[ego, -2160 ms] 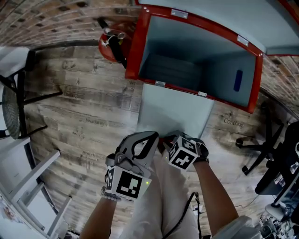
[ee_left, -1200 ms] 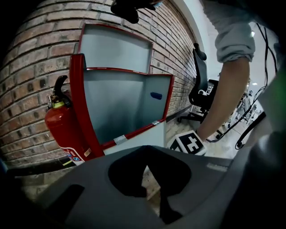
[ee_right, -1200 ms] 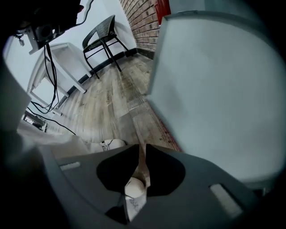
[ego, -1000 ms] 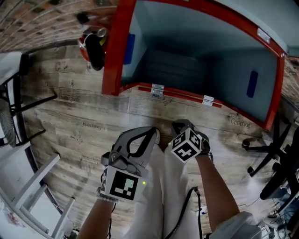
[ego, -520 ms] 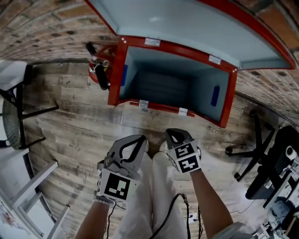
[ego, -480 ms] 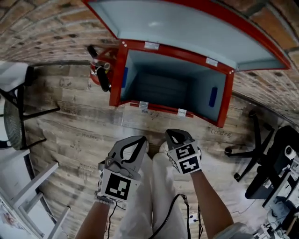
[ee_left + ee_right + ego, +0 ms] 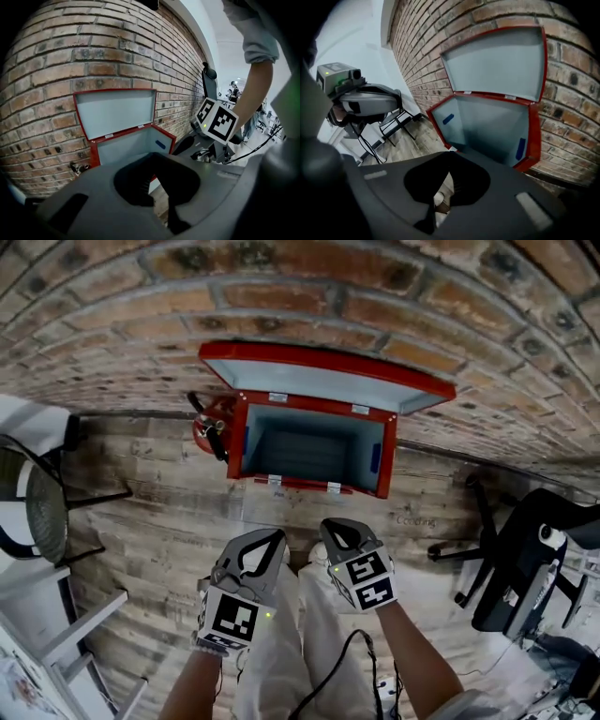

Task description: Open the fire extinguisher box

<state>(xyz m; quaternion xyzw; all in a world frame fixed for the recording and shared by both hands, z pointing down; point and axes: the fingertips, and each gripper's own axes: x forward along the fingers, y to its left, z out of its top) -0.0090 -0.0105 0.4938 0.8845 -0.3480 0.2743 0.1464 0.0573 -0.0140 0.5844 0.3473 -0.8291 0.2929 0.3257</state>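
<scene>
The red fire extinguisher box (image 7: 300, 484) stands on the wooden floor against the brick wall, its pale interior bare. Its lid (image 7: 319, 371) is raised and leans back on the bricks. Both gripper views show the same open box (image 7: 133, 143) (image 7: 487, 126) from above and well back. My left gripper (image 7: 269, 542) and right gripper (image 7: 335, 531) hang side by side over the person's legs, short of the box and touching nothing. Each is shut and holds nothing. The left gripper (image 7: 157, 187) and the right gripper (image 7: 440, 187) point down toward the box.
A red extinguisher (image 7: 211, 423) stands against the box's left side. A pale panel (image 7: 281, 510) lies on the floor in front of it. A black chair (image 7: 37, 502) and white frame (image 7: 56, 624) are at the left, an office chair (image 7: 525, 559) at the right.
Both grippers have risen and drawn back from the box, which now looks smaller and farther off. The lid stays up against the wall.
</scene>
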